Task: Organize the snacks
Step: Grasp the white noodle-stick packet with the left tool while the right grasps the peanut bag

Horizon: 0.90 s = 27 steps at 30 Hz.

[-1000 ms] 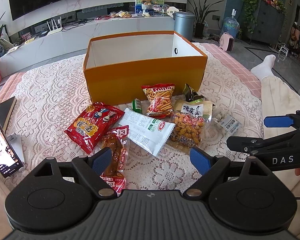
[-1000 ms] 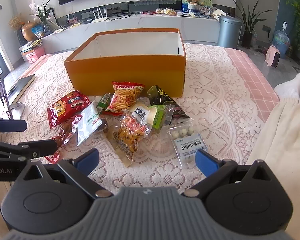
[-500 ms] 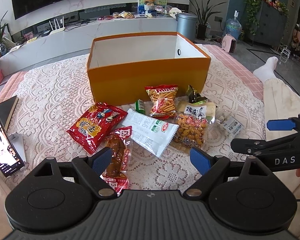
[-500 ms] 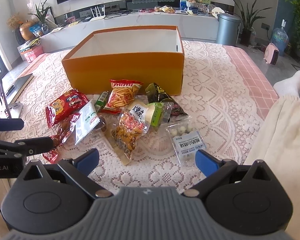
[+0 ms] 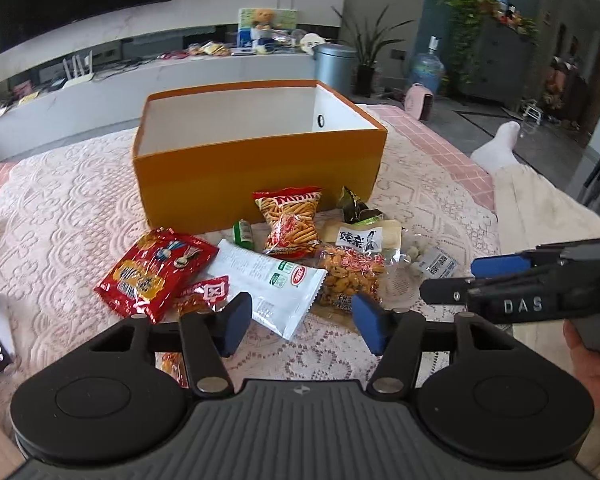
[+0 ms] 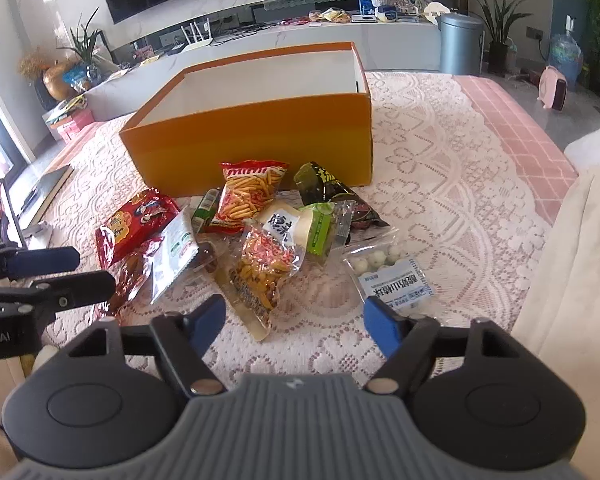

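An open orange box (image 5: 256,176) with a white inside stands on the lace-covered table; it also shows in the right wrist view (image 6: 256,148). Several snack packs lie in front of it: a red bag (image 5: 156,272), a white pack (image 5: 268,280), an orange stick-snack bag (image 5: 292,220), a peanut pack (image 5: 350,276), a clear pack of white balls (image 6: 388,276). My left gripper (image 5: 302,322) is open and empty just above the white pack's near edge. My right gripper (image 6: 294,324) is open and empty, low over the table before the peanut pack (image 6: 264,268).
A phone on a stand (image 6: 0,216) and a dark book (image 6: 44,196) sit at the table's left edge. A person's leg in cream trousers (image 5: 540,216) lies along the right side. A grey bin (image 6: 458,44) and a TV counter stand behind.
Both grippers have moved forward and lower toward the snack pile. The left gripper's jaws have narrowed somewhat. The snacks and the box have not moved.
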Motion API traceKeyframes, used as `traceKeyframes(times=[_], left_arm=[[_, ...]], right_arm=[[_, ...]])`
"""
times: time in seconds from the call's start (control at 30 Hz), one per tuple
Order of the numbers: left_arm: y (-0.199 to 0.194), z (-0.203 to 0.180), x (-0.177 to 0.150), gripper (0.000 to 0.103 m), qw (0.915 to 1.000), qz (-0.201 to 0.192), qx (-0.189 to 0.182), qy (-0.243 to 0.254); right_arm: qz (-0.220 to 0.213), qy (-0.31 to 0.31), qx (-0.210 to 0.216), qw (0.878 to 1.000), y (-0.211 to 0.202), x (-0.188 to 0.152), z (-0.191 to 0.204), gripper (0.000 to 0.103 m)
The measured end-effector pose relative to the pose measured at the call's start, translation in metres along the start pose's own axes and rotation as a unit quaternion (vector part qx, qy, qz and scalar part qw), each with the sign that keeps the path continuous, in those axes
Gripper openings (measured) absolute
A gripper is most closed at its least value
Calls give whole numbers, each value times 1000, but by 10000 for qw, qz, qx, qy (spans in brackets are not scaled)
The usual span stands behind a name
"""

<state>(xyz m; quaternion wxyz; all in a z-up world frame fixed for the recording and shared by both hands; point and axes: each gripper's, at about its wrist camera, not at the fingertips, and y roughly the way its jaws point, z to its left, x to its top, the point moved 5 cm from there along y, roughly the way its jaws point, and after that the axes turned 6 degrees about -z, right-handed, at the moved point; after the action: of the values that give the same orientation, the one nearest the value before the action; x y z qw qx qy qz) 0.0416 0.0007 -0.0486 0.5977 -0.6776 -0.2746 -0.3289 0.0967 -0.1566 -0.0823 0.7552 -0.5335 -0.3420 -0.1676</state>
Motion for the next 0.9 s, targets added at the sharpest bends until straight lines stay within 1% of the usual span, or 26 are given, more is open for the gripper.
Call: traceKeyframes(times=[0.03, 0.07, 0.1, 0.13, 0.3, 0.4, 0.5, 0.67, 0.77, 0.83, 0.9], left_arm=[[3, -1, 0, 69, 10000, -26, 6, 69], [5, -2, -1, 74, 9999, -50, 49, 138], [9, -2, -2, 79, 9997, -62, 98, 220], [13, -3, -3, 80, 9994, -65, 146, 323], [33, -6, -10, 80, 9964, 18, 359, 770], [45, -9, -17, 80, 9935, 92, 477, 1031], [59, -10, -22, 80, 9907, 103, 627, 1200], [76, -10, -27, 80, 9833, 55, 945, 1557], [84, -8, -30, 80, 9838, 87, 1001, 1487], [89, -6, -31, 78, 9849, 107, 1003, 1408], [93, -4, -31, 77, 9841, 61, 1058, 1423]], right_arm=[[3, 52, 7, 10000, 3, 0, -1, 65], [16, 106, 31, 9999, 6, 0, -3, 63], [40, 147, 60, 9999, 9, 0, -4, 63], [74, 188, 102, 9997, 13, 0, -4, 63], [218, 377, 269, 9987, 33, -1, -6, 63], [184, 520, 353, 9979, 43, 1, -8, 63], [135, 533, 337, 9979, 52, 3, -10, 63], [199, 515, 450, 9975, 71, 2, -7, 63], [209, 466, 506, 9974, 82, 0, -4, 63], [212, 431, 560, 9973, 89, -2, -1, 63], [222, 405, 621, 9970, 95, -4, 2, 63]])
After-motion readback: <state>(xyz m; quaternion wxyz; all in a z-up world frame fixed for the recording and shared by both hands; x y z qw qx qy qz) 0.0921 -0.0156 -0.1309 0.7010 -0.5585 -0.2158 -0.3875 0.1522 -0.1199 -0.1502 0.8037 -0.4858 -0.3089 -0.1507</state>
